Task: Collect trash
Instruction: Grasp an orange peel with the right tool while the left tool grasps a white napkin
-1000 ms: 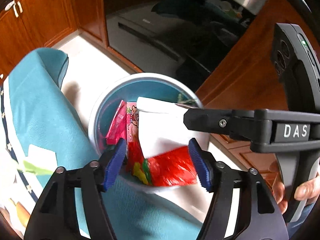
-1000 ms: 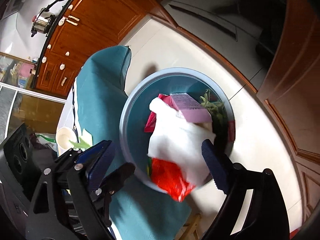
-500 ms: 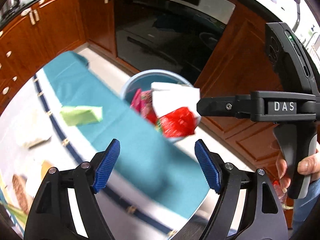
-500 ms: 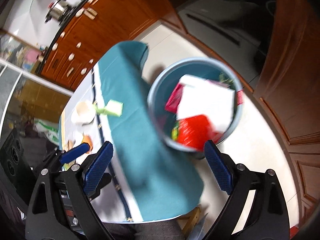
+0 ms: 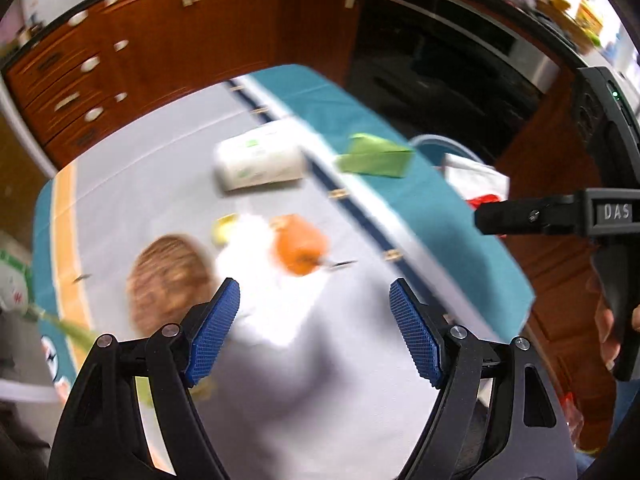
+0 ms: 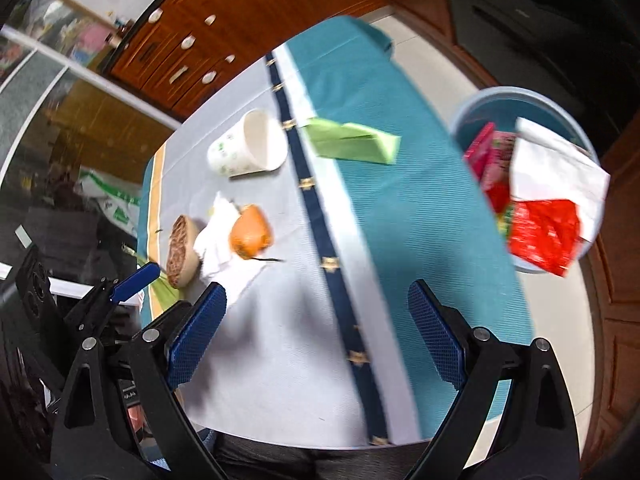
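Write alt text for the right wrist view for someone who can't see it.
The open, empty right gripper hangs over a table in a grey and teal tablecloth bearing a tipped white paper cup, green folded napkin and orange fruit. A trash-filled round blue bin stands beyond the edge.

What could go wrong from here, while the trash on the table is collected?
1. The white sheet and red wrapper hang over the rim of the bin; they may slip to the floor.
2. The paper cup lies on its side and may roll if nudged.
3. Gripping the orange peel may drag the tissue beneath.
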